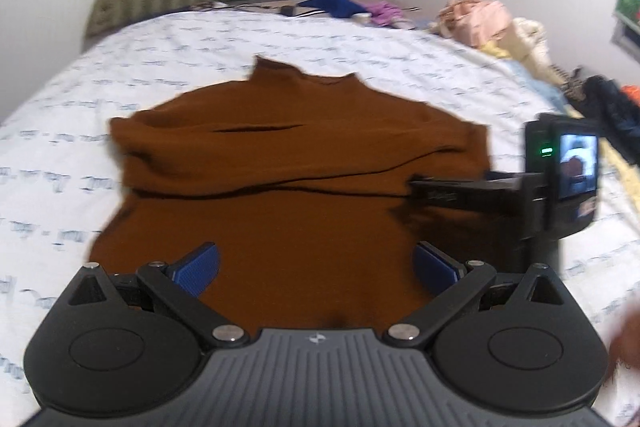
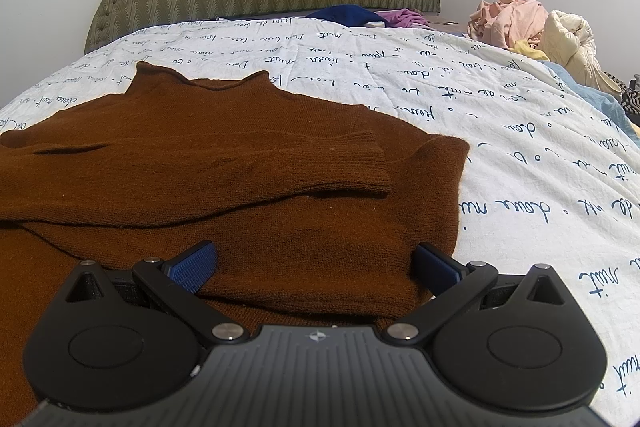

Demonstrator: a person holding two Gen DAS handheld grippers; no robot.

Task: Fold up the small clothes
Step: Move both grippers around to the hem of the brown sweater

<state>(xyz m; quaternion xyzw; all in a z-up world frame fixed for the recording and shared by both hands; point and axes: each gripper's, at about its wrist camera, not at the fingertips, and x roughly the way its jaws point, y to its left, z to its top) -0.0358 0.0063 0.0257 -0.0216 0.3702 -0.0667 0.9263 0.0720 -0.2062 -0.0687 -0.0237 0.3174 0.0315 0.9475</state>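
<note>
The brown sweater (image 2: 224, 163) lies flat across the middle of both views on the white printed bedspread (image 2: 520, 131), collar toward the headboard at the top, with one sleeve (image 2: 320, 167) already laid across its chest so the body can be folded next. My right gripper (image 2: 316, 269) hovers wide open and empty at the near hem in the lower frame. My left gripper (image 1: 316, 269) is equally spread, holding nothing.
</note>
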